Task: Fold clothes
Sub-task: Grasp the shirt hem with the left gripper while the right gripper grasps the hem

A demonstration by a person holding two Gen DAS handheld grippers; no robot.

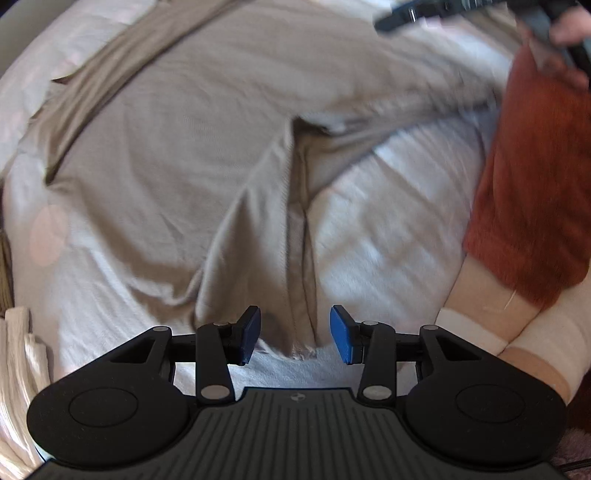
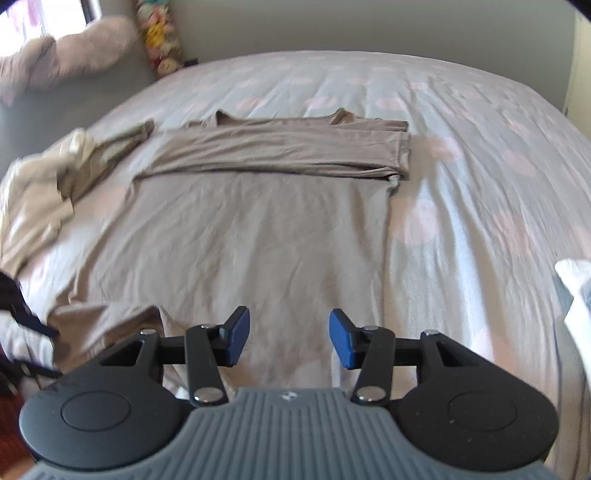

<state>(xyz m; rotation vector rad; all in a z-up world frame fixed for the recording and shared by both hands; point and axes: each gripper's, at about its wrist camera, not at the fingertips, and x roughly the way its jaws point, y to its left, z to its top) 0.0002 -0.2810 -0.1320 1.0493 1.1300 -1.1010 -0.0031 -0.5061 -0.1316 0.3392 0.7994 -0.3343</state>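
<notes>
The taupe long-sleeved top (image 2: 258, 229) lies spread on the bed (image 2: 480, 155) with one sleeve (image 2: 280, 151) folded across, body unfolded, while both the left hand-held gripper (image 1: 295, 334) and right hand-held gripper (image 2: 290, 338) hover with jaws apart, empty.

Soft daylight, motion blur (fisheye-bent edges).

A bed (image 2: 461, 155) fills most of the right wrist view, covered in a pale sheet with faint pink round spots. Against the wall at the far left corner leans a column of colourful soft toys (image 2: 159, 37). Beside it, a crumpled pinkish-grey pillow (image 2: 74, 55) lies under a bright window (image 2: 55, 14). A plain wall (image 2: 369, 22) runs behind.
</notes>
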